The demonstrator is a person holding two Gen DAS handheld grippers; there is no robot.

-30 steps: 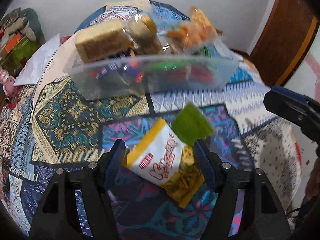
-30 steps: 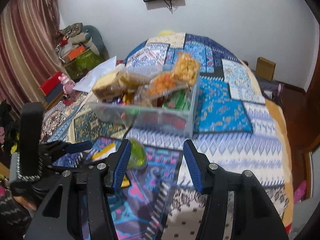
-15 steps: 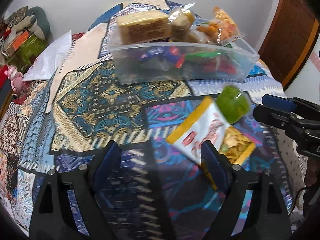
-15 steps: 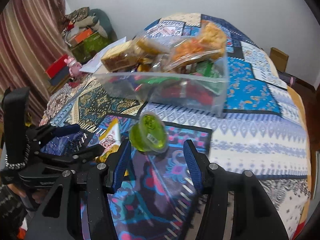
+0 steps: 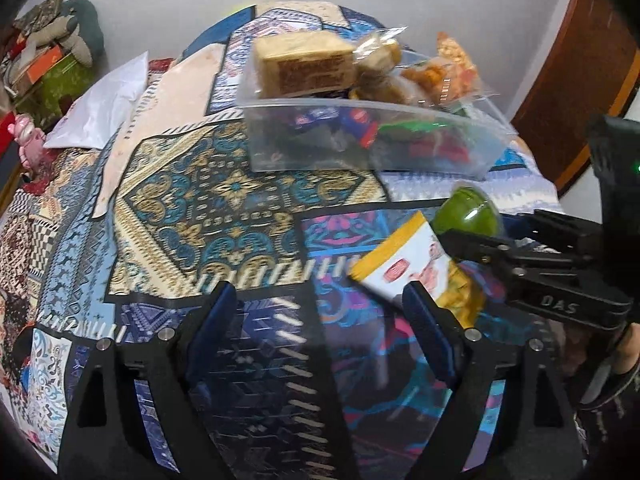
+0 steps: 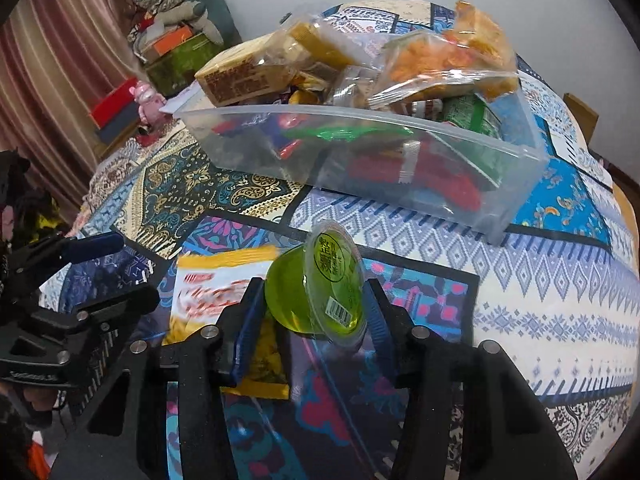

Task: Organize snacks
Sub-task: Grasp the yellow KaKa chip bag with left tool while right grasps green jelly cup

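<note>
"Jelly cup point(image 6: 320, 280), green and see-through — where is it?"

"Between the blue pads of the right gripper point(image 6: 314, 310), tipped on its side with the sealed lid facing the camera. The jaws are closed in against its sides and appear to clamp it. It sits over the patterned bedspread point(image 6: 540, 288), just in front of the clear plastic bin point(image 6: 516, 184)."

"Anything readable on the lid?"

"Dark characters I can't make out, and a small barcode sticker near the rim. In the left wrist view the cup point(image 5: 466, 212) shows as a rounded green dome beside the right gripper's point(image 5: 486, 236) black fingers; that gripper's frame carries the letters 'DAS'."

"And the left gripper point(image 5: 320, 320)?"

"Jaws wide apart, nothing between them, only the quilt below. Its right pad overlaps the edge of a snack packet point(image 5: 420, 276) in the picture; whether they touch, I can't tell."

"What packet?"

"White, flat and glossy, with yellow bands at its ends and red lettering too blurred to read. It lies on the bedspread just beside the cup point(image 6: 224, 292)."

"The bin?"

"Rectangular, translucent, heaped with snacks: a tan wrapped block point(image 6: 240, 76), a clear bag of orange crisps point(image 6: 444, 60), red and green wrappers underneath."
</note>
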